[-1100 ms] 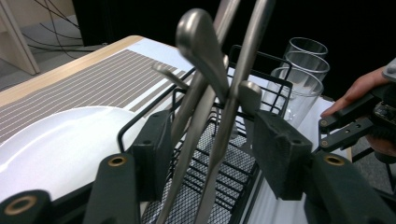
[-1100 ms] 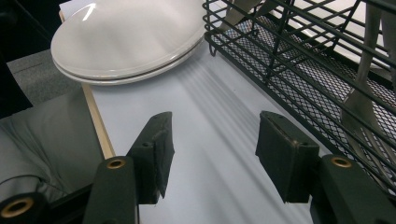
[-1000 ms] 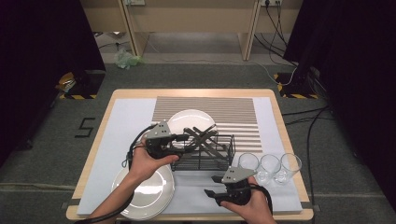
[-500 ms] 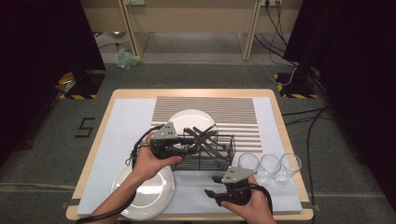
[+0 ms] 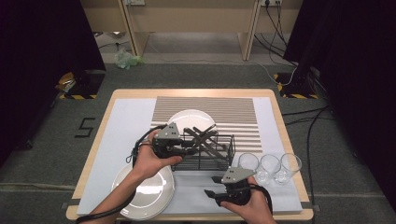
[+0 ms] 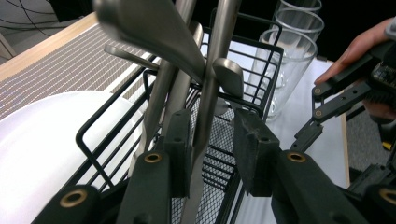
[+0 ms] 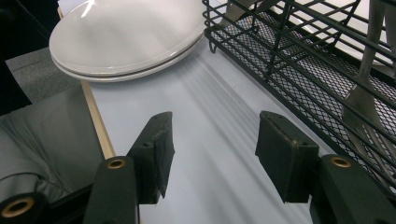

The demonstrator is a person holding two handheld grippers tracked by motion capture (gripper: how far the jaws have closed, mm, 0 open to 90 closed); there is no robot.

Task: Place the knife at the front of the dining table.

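A wooden table (image 5: 289, 140) carries a pale blue mat and a striped mat. On them sit one black wire basket (image 5: 219, 161), three clear glasses, and plates in two places.

The three glasses (image 5: 270, 167) stand in a row near the table's right edge, just beside the basket. One white plate (image 5: 187, 119) lies at the basket's far side on the striped mat. A stack of white plates (image 5: 154, 193) lies near the table's front edge toward the left corner; the right gripper view shows at least two in it.

The basket holds several metal utensils (image 6: 205, 70) leaning crossed against one another; their exact number cannot be told.

The left gripper (image 6: 210, 140) reaches into the basket, its jaws narrowed around one utensil handle (image 6: 205, 121), which touches the left pad while a gap remains at the other.

The right gripper (image 7: 212, 140) hovers over the blue mat near the front edge, jaws wide apart and empty, between plate stack and basket.
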